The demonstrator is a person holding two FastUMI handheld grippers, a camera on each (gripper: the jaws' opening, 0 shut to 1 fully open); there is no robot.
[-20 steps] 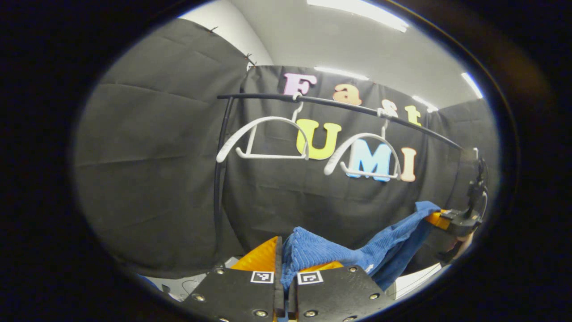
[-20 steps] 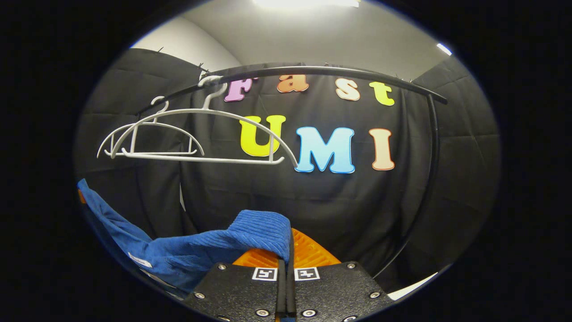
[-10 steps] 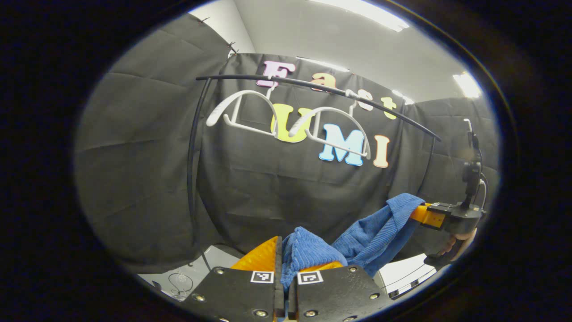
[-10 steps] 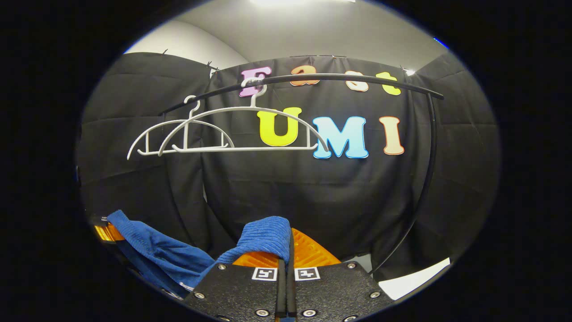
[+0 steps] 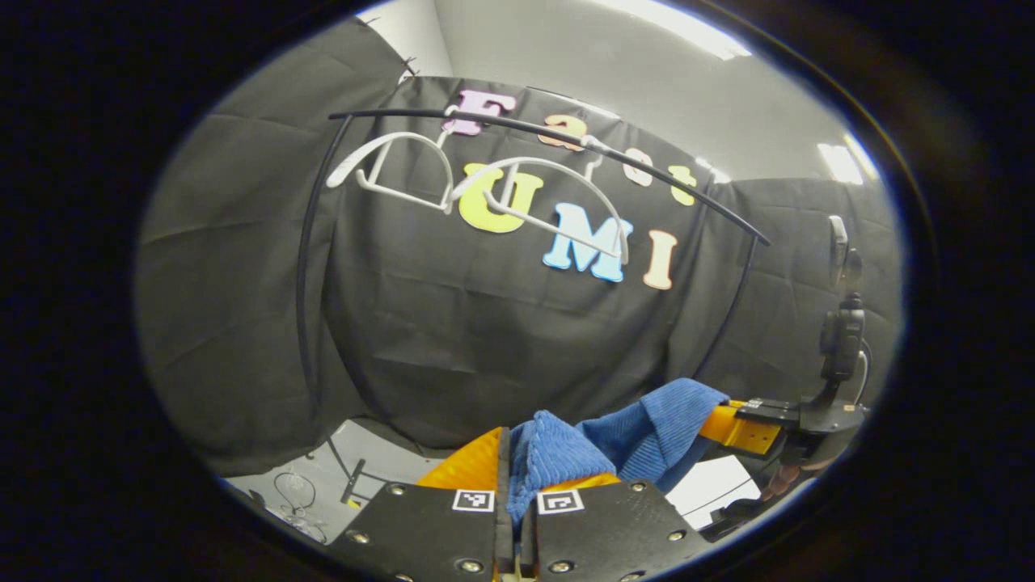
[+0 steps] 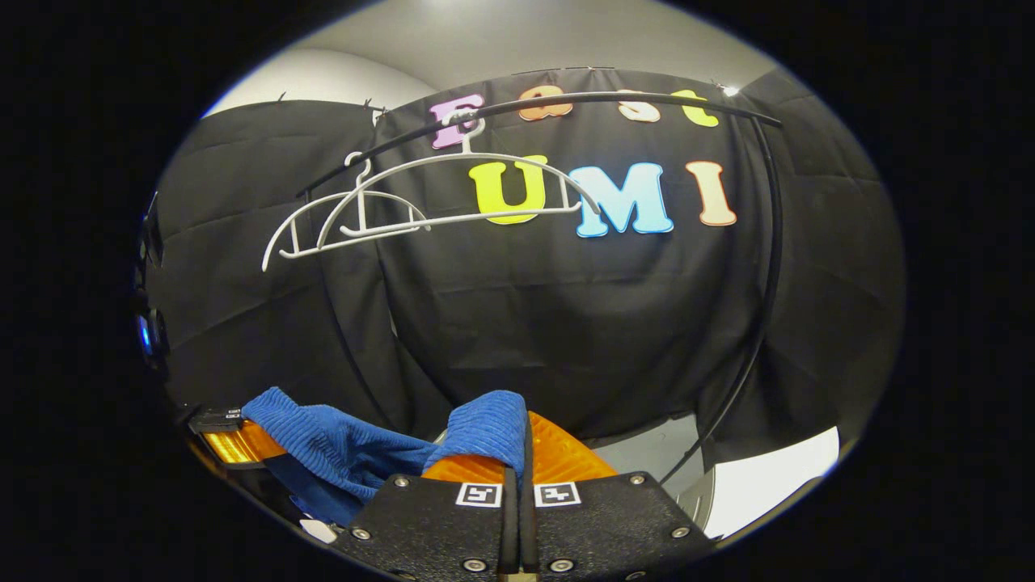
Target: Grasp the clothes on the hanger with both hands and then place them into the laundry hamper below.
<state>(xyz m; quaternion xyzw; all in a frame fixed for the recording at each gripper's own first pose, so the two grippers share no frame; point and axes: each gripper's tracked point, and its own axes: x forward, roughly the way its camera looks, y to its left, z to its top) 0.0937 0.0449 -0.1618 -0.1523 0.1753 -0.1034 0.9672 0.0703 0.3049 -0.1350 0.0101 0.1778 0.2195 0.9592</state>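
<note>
A blue ribbed garment (image 5: 639, 436) hangs between my two grippers, off the hangers. My left gripper (image 5: 511, 453) is shut on one bunched end of it at the bottom of the left gripper view. The right gripper (image 5: 748, 424), held by a hand, grips the other end at the lower right there. In the right gripper view my right gripper (image 6: 521, 440) is shut on the blue garment (image 6: 340, 440), and the left gripper (image 6: 230, 440) holds the far end at the lower left. Two bare white hangers (image 6: 453, 198) hang on the black rail (image 6: 566, 101). The hamper is hidden.
The rail's black uprights (image 5: 303, 267) curve down on both sides of the booth wall. A light grey floor (image 5: 323, 477) with thin wire legs shows at the lower left of the left gripper view. A white surface (image 6: 768, 481) lies at the lower right of the right gripper view.
Both grippers have come down and drawn closer together with the garment, which now sags bunched between them. The hangers and rail have risen in both views, and more floor shows.
</note>
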